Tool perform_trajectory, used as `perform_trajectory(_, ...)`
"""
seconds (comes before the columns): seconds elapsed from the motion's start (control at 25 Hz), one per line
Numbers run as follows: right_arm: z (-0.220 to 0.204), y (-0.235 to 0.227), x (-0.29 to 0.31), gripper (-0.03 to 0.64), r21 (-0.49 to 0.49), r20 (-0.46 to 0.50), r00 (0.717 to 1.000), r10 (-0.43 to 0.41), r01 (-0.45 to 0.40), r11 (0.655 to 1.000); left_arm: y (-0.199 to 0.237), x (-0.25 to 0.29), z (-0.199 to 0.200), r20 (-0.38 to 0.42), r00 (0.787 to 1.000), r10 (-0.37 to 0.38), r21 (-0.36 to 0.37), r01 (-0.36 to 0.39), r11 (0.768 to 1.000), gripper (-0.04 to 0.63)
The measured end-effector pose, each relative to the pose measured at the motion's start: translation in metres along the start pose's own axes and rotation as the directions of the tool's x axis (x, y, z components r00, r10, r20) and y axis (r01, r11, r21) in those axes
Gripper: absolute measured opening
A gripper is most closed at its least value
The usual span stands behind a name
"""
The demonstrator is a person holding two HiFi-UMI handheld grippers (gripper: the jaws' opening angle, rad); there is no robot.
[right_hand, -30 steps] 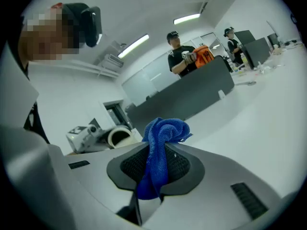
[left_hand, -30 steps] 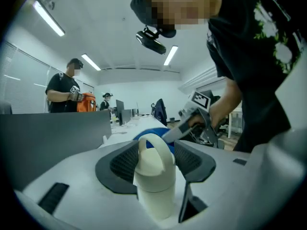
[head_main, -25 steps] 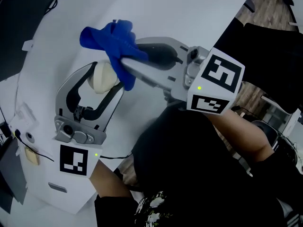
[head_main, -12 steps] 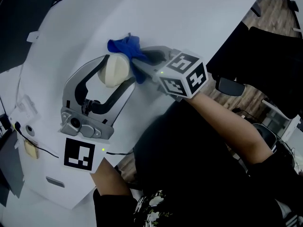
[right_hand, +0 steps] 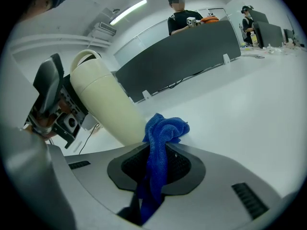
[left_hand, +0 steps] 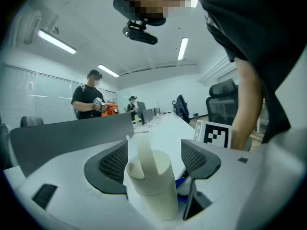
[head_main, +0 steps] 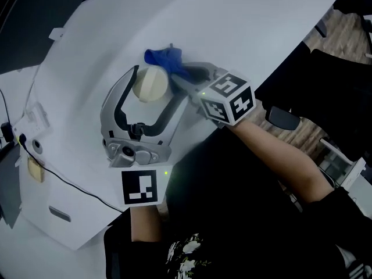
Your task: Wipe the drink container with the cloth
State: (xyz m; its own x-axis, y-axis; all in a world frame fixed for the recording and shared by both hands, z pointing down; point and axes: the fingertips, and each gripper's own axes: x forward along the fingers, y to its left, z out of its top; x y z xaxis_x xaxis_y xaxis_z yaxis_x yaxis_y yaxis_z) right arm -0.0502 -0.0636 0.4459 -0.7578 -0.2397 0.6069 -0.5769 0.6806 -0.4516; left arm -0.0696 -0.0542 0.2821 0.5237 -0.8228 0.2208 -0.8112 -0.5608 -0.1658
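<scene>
Left gripper [left_hand: 153, 159] jaws opening, pads clear of the cream drink container [head_main: 150, 86] standing upright between them; contents unseen. Right gripper [right_hand: 154, 174] clenched on blue cloth [right_hand: 163, 131], bunched against container's 1 o'clock side. White table [head_main: 244, 34] open from 12 to 2; edge at 4 o'clock.

drink container [head_main: 150, 86]: looking creamy off-white all over
cloth [head_main: 164, 58]: showing up bright blue
table [head_main: 250, 22]: coming across plain white
marker cube [head_main: 228, 99]: sporting black-and-white squares
person's top [head_main: 232, 214]: looking black
</scene>
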Motion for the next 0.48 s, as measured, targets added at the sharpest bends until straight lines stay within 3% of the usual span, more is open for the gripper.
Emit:
perform_trajectory(0.04,0.001,0.000,0.000,0.054,-0.010,0.008,1.000,-0.009,0.010,1.000,0.004,-0.003,-0.001,-0.004,0.998,0.070,-0.031,-0.070,0.997,0.319)
perform_trajectory(0.12,0.001,0.001,0.001,0.054,-0.025,0.017,1.000,-0.024,0.024,0.999,0.013,-0.012,-0.003,-0.021,0.976,0.216,-0.107,-0.217,0.970,0.319)
perform_trajectory(0.2,0.000,0.002,0.000,0.054,-0.030,0.020,0.999,-0.030,0.030,0.999,0.019,-0.014,-0.002,-0.037,0.947,0.320,-0.117,-0.322,0.940,0.318)
perform_trajectory(0.36,0.001,0.004,-0.003,0.054,-0.027,0.034,0.999,0.001,0.000,1.000,0.020,-0.006,-0.009,-0.108,0.926,0.363,-0.090,-0.373,0.924,0.295)
perform_trajectory(0.48,0.005,0.002,-0.011,0.054,-0.001,0.057,0.997,0.045,-0.045,0.999,0.019,-0.004,-0.012,-0.126,0.940,0.317,-0.093,-0.329,0.940,0.273)
